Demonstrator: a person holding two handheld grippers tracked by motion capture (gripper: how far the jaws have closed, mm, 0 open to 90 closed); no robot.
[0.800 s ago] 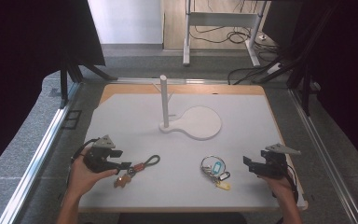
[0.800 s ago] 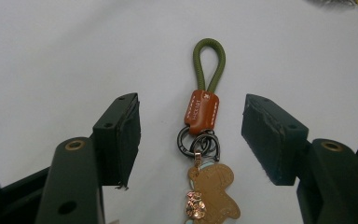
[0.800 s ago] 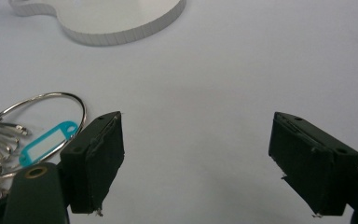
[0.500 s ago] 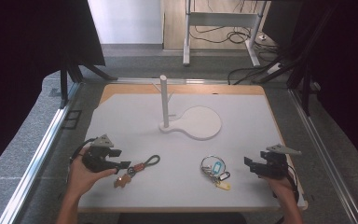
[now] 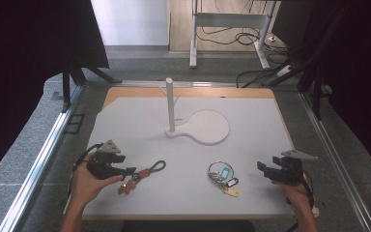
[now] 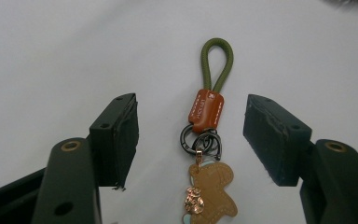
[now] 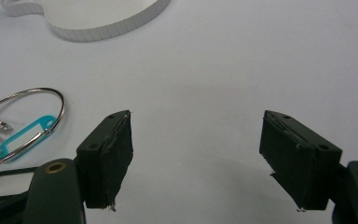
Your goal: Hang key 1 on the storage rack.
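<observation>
A person sits at a white table point(image 5: 251, 203) holding a two-jaw gripper in each hand. The left gripper point(image 5: 125, 172), near the table's front left corner, has its jaws spread wide and grasps nothing. Directly ahead of it lies a keychain point(image 6: 208, 140) with a green cord loop, a brown leather clasp, dark metal rings and a tan bear-shaped charm. In the left gripper view the keychain lies flat on the table between the two black jaws, clear of both pads, with a gap on either side. Its long axis runs straight along the gripper's own line: the charm end is nearest the hand and the green loop points away from it. In the high view the keychain point(image 5: 145, 172) points toward the table's middle, where a white stand with an upright peg point(image 5: 170, 104) sits. The right gripper point(image 5: 262, 167), near the front right corner, is also wide open and holds nothing; a bunch of keys on a metal ring point(image 5: 222, 175) with a blue tag lies just off to its left. The left hand is plainly the nearer to the cord keychain, so closing these jaws across the clasp looks like the likely next move.
</observation>
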